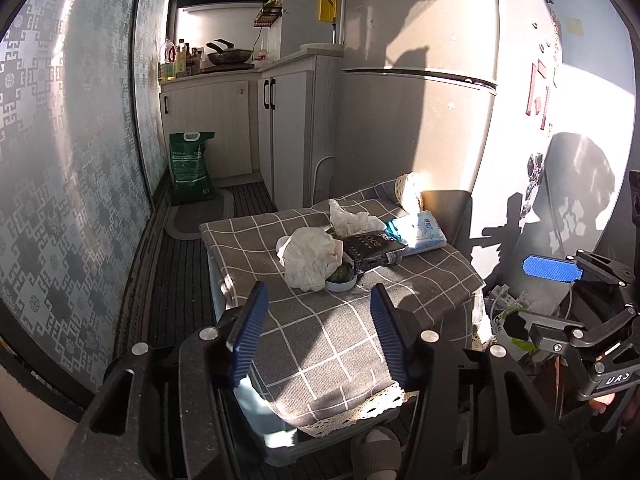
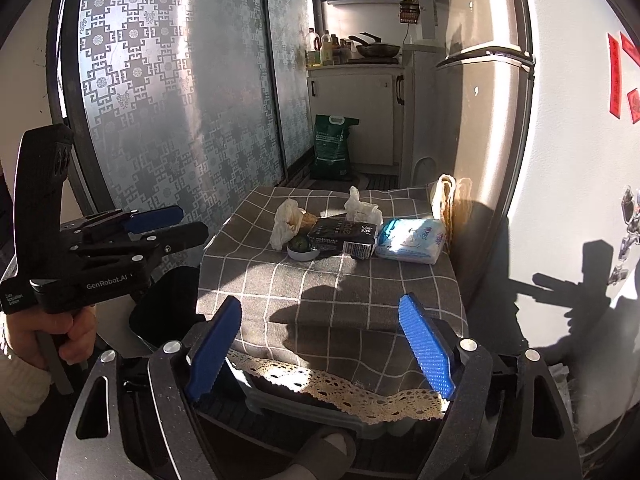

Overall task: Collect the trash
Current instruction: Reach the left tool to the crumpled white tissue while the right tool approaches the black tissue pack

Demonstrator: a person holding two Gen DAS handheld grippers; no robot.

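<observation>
- Trash sits mid-table: a big crumpled tissue wad (image 1: 310, 258) draped against a small white bowl (image 1: 341, 279) with something green in it.
- A second crumpled tissue (image 1: 352, 218) lies just behind the wad, farther from the grippers, touching the black packet (image 1: 370, 250).
- The black packet lies flat beside the bowl; a blue-white wipes pack (image 1: 420, 232) sits past it on the far side from the wad. Can't tell whether either counts as trash.
- All of it rests on the table (image 1: 400, 292) under a grey checked cloth, well clear of the near edge.
- Left gripper (image 1: 316, 332): jaws apart, empty, hovering over the near table edge and aimed at the wad.
- Right gripper (image 2: 320, 348): jaws apart, empty, also short of the near edge, lined up nearer the black packet.
- Step, as I read it: approach, nothing grasped yet.
- Next move likely: left goes forward and down onto the wad, closing on the bulk of the paper. Needs care not to tip the bowl it leans on.
- No bin visible in either view, so the drop-off spot is unknown.
</observation>
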